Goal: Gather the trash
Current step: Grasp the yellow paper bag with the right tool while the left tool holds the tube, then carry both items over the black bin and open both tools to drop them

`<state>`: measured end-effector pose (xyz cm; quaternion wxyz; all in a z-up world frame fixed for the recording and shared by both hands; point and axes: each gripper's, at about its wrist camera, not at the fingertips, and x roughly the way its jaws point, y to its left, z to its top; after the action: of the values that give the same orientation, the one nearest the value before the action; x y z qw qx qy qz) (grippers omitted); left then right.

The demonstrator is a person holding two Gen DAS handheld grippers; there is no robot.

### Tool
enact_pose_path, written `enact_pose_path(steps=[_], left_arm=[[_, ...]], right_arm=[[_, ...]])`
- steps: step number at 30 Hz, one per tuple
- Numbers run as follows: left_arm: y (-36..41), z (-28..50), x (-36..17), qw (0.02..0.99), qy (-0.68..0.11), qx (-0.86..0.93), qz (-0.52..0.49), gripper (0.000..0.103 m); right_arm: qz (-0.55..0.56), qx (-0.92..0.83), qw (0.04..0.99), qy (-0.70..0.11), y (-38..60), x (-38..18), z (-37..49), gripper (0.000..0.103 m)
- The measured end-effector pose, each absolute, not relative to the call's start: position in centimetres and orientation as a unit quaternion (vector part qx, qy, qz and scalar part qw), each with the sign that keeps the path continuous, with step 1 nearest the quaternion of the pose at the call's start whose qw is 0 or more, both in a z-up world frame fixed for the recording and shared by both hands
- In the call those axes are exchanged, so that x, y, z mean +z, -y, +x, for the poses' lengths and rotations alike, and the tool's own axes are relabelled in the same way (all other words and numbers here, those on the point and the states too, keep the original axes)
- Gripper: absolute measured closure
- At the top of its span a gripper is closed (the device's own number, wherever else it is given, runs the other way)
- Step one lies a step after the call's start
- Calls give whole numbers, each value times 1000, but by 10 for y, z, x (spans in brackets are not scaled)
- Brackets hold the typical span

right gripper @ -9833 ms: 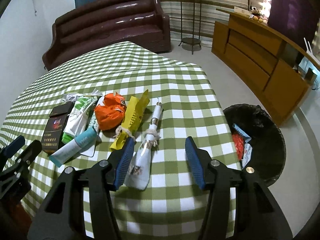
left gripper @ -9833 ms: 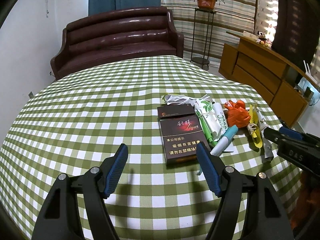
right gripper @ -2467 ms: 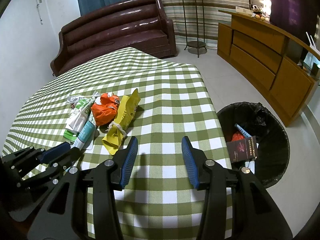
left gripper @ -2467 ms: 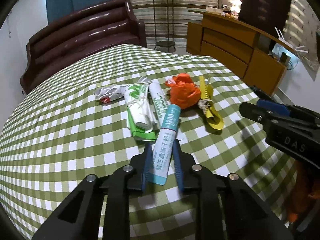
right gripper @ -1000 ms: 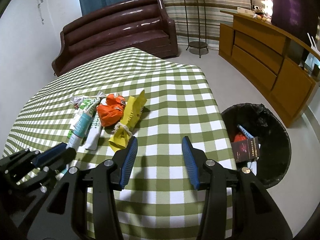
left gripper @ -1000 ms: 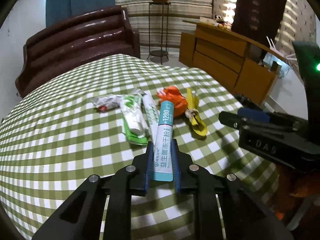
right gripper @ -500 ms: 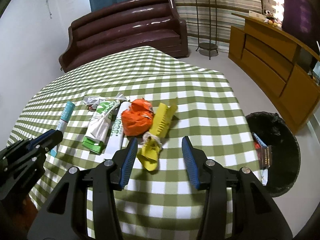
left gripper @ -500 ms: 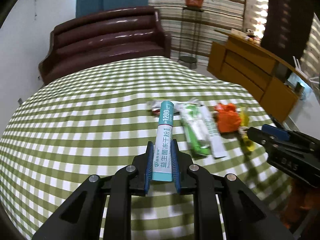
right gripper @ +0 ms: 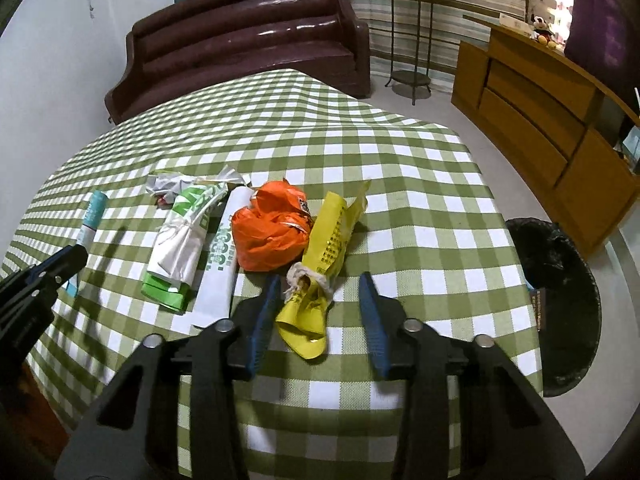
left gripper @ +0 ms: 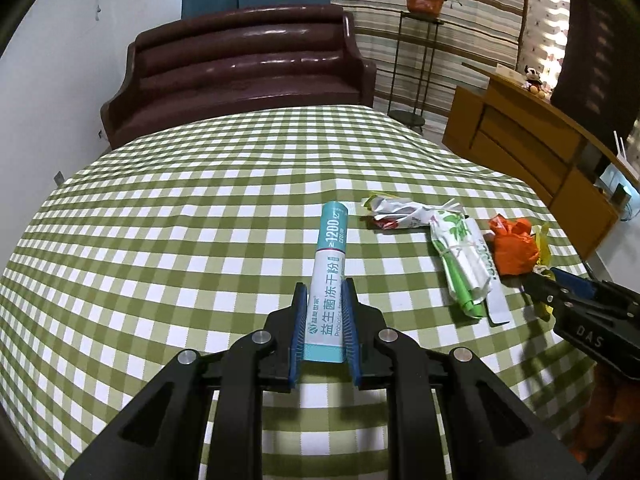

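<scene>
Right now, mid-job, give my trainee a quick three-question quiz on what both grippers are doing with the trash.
1. True or false: the left gripper is shut on the teal tube.
2. Which item lies between the open fingers of the right gripper? A) orange bag B) yellow wrapper C) green-and-white packet
3. Fill in: the black bin stands on the ____, beside the table.

Key: 1 true; 2 B; 3 floor.

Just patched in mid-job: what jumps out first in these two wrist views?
The left gripper is shut on a teal-and-white tube above the green checked tablecloth. The open right gripper straddles a yellow wrapper beside an orange bag; a black trash bin stands off the table's right edge.
</scene>
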<state>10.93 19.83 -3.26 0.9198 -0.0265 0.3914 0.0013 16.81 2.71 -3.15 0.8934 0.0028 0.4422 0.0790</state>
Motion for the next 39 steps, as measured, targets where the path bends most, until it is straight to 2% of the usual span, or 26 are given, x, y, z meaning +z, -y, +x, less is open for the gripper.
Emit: enact_pose_path(steps=[1, 2, 5, 22, 39], left_arm=[[-199, 109, -33, 920, -392, 1, -27, 84], [-199, 109, -34, 919, -393, 2, -28, 84], [-205, 108, -35, 919, -394, 1, -31, 84], [-165, 94, -16, 928, -371, -29, -29, 84], [-44, 103, -4, 929, -348, -129, 10, 84]], right_arm=[[-2, 77, 894, -442, -28, -31, 168, 76], [-5, 77, 894, -442, -29, -32, 168, 79], [-9, 77, 895, -440, -29, -33, 165, 80], [2, 73, 914, -398, 5, -11, 130, 81], [27, 0, 927, -375, 112, -1, 113, 80]])
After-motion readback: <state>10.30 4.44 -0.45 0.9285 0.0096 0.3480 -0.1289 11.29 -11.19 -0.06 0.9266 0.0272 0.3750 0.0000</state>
